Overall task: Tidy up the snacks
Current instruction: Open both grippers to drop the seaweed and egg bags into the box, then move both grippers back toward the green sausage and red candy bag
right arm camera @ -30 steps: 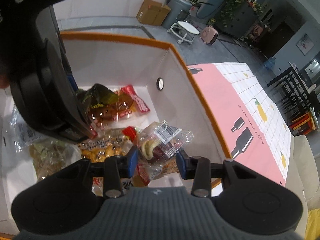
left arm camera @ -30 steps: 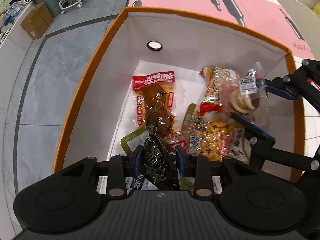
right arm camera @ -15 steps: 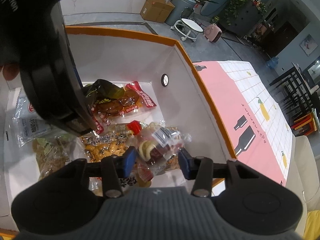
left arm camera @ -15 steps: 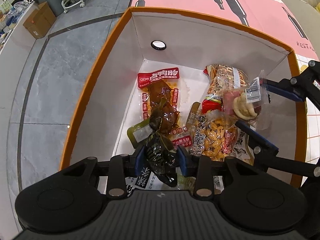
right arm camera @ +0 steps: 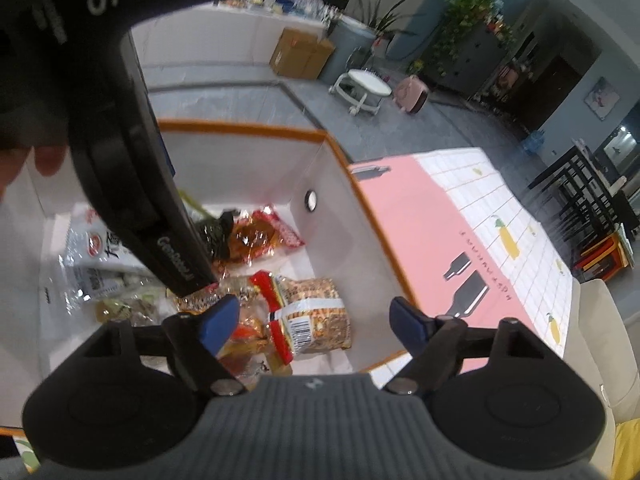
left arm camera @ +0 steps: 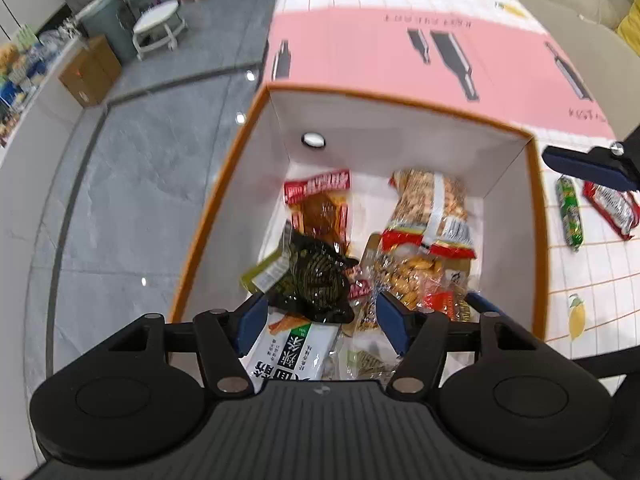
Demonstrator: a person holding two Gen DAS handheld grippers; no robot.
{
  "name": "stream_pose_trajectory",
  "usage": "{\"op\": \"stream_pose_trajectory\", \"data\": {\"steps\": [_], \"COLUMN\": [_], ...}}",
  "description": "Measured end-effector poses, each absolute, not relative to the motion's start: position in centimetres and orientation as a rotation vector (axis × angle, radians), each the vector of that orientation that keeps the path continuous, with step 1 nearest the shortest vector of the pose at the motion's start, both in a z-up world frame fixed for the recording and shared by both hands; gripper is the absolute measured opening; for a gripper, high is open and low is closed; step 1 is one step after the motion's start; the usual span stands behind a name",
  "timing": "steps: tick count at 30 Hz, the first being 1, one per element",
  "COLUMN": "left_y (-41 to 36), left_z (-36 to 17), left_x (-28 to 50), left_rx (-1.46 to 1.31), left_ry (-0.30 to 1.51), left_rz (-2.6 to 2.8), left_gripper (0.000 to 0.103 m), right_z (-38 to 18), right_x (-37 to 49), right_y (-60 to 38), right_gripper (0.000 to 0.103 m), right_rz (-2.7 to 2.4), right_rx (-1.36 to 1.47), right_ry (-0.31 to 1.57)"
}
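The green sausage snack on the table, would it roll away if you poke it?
Probably. The green sausage snack looks tube-shaped and lies loose on the tablecloth, so a sideways poke might roll it. Its shiny wrapper could be slippery.

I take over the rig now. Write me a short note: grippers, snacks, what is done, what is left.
Left gripper: jaws just opened, nothing between them; the black packet lies in the box.
Right gripper: jaws just opened, empty.
Done: several snacks are inside the box.
Left: the green packet and the red packet on the tablecloth beside the box.
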State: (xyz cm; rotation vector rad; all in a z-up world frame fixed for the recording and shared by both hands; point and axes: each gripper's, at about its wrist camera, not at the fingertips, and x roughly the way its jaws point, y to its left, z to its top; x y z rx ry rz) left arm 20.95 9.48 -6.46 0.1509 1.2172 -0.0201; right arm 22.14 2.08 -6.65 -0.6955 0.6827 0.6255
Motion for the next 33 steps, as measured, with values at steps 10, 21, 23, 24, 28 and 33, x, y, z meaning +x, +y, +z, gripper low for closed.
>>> {"op": "stream_pose_trajectory", "data": {"steps": [10, 21, 23, 24, 28, 33], "left_y": [4.9, -1.1, -2.4, -3.2, -5.8, -8.2], "left_z": [-1.6, 1.7, 1.4, 1.0, -1.2, -4.8], "left_x": [16.9, 13.9, 13.4, 13.3, 13.1, 13.2], "left_rx": [0.209, 0.135, 0.129, 0.129, 0.129, 0.13], "left_ry": [1.008, 0.829, 0.824, 0.825, 0.855, 0.88], "left_rz": [-0.099, -0.171, -0.201, -0.225, -0.288, -0.29], "left_gripper": [0.074, 0.078, 0.078, 0.078, 0.078, 0.078], "right_z": [-2.6, -2.3, -3.0, -3.5, -5.7, -8.5], "right_x": [18.8, 14.7, 14.2, 14.0, 13.8, 13.8], "right_y": [-3.0, -10.8, -12.4, -13.3, -15.9, -18.6], "right_gripper": [0.088, 0.092, 0.092, 0.092, 0.091, 0.092], "right_rz": [0.561, 0.405, 0.378, 0.366, 0.311, 0.246], "right_rx": [-0.506, -0.31, -0.29, -0.28, -0.252, -0.236], "right_ry": [0.601, 0.549, 0.559, 0.569, 0.626, 0.659]}}
